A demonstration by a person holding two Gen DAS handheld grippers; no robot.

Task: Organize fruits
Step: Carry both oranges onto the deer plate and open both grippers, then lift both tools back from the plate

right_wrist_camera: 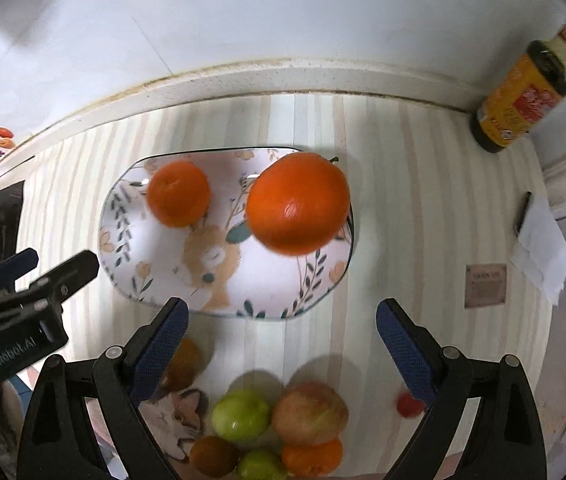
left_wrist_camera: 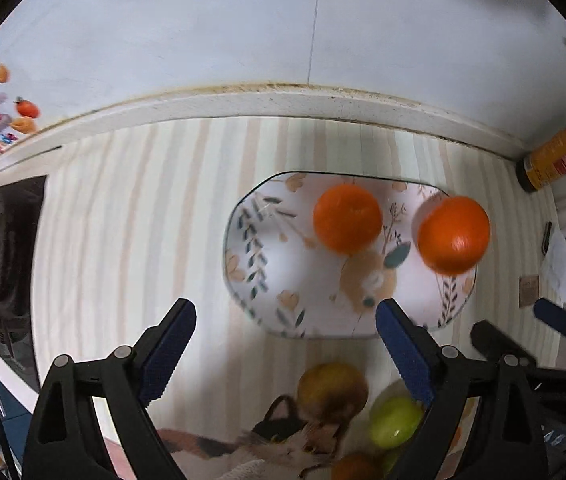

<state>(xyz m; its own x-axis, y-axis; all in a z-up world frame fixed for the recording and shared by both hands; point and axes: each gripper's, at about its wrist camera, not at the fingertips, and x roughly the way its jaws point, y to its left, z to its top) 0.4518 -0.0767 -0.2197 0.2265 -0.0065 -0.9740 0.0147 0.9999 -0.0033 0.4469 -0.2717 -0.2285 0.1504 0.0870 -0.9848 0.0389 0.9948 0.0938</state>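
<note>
Oranges sit on the floral plate [left_wrist_camera: 259, 240], which lies mid-frame in both views with its long axis running left to right across the striped counter [left_wrist_camera: 123, 220]: the smaller orange [left_wrist_camera: 347, 218] left of centre, the larger orange [left_wrist_camera: 454, 234] at the plate's right edge; being round, neither points any clear way. Low in the frame, the left gripper [left_wrist_camera: 286, 318] hangs spread wide, nothing between its blue pads, with a yellowish fruit [left_wrist_camera: 331, 386] and a green fruit [left_wrist_camera: 395, 420] below it on a cat-printed surface. Only the right wrist view shows the whole pile: green apple [right_wrist_camera: 241, 414], reddish apple [right_wrist_camera: 309, 412], another orange [right_wrist_camera: 311, 456], a small red fruit [right_wrist_camera: 407, 404]. The right gripper [right_wrist_camera: 283, 316] is likewise open-jawed and empty. A sauce bottle [right_wrist_camera: 523, 92] stands upper right.
</note>
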